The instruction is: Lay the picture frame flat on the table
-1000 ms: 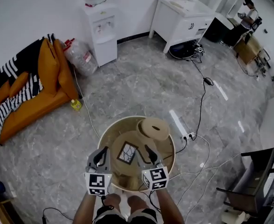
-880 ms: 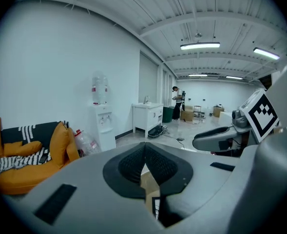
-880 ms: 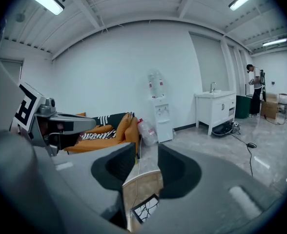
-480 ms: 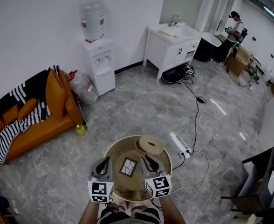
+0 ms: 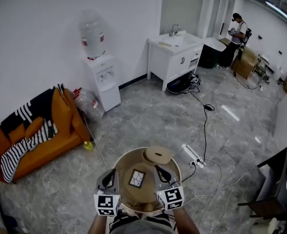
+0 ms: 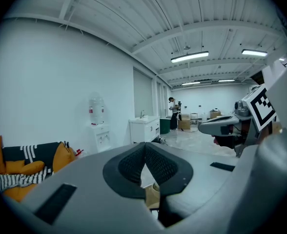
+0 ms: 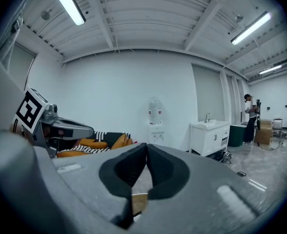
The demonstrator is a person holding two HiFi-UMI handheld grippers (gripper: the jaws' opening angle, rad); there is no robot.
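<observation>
Right gripper point(image 7: 147, 146) has just been closing on nothing; left gripper point(image 6: 144, 145) is pinched together, empty. I'd judge the picture frame point(image 5: 136, 178) already flat on the table point(image 5: 126, 155) — nothing left.

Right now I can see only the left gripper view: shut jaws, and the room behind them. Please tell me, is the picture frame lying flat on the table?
Observer: Yes. In the head view the picture frame lies flat, near the middle of the round table.
Operator: Thank you. Does the right gripper hold something?
Observer: No. The right gripper has just closed its jaws. They meet with nothing between them.
Operator: Is there another thing on the table?
Observer: One round tan object sits at the table's far side, apart from the frame.
</observation>
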